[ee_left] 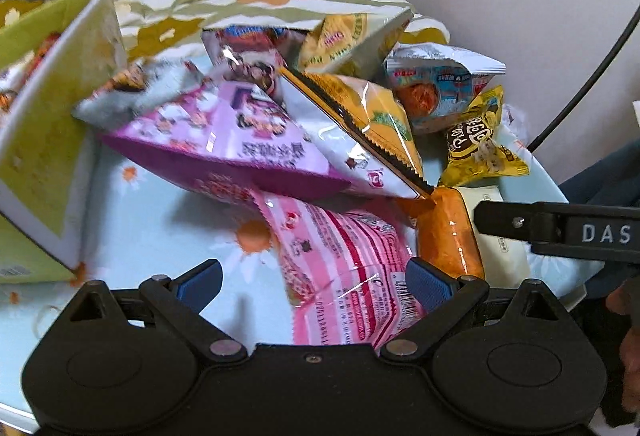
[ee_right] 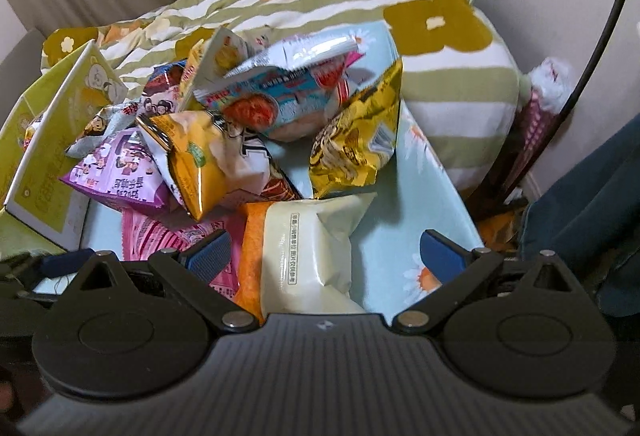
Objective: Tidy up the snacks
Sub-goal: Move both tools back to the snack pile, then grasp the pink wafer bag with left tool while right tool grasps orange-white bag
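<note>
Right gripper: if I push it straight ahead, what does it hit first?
Probably the cream packet, already between the open jaws of the right gripper and lying over the orange packet. Depth is unclear.

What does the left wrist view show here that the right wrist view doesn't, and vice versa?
Only the left wrist view shows the right gripper reaching in from the side, open over the cream packet.

Only the right wrist view shows the cream packet's printed face in full, and the dark clutter beside the pillow.

Both show the pile: pink striped packet, orange packet, gold packet, purple packet, and the green box. The left gripper is open too.
</note>
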Motion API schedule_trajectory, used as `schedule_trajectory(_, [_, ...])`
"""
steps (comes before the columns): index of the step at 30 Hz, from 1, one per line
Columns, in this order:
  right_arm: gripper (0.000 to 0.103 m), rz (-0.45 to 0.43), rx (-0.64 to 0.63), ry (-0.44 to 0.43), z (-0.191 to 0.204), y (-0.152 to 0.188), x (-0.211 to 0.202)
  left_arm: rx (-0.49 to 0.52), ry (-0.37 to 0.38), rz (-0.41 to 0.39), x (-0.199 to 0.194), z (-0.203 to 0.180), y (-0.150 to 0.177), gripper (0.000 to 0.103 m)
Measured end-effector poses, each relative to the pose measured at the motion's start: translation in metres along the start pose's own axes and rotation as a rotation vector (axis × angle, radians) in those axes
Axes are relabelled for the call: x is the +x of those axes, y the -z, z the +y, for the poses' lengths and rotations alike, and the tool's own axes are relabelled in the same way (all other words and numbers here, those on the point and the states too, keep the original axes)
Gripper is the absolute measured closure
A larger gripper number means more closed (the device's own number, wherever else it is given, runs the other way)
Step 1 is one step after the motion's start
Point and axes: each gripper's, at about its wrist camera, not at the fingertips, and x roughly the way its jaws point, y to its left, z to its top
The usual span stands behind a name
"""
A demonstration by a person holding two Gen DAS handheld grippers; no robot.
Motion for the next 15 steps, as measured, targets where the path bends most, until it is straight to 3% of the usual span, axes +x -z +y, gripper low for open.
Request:
schedule_trajectory(3, [0.0,0.024,0.01,-0.012,-0.002,0.001,0.01,-0.024,0.016,0.031,0.013,-0.001,0.0,0.01])
schedule_trajectory(6, [0.0,0.049,0.023,-0.027,-0.004,0.005,0.017,-0.065,0.081,0.059,0.022,0.0,0.003,0.027])
schedule_trajectory(15, [0.0,0.072,-0.021,-0.055,0.006,0.008,0.026,-0.056,0.055,0.053,0.016,-0.003,0.009,0.033])
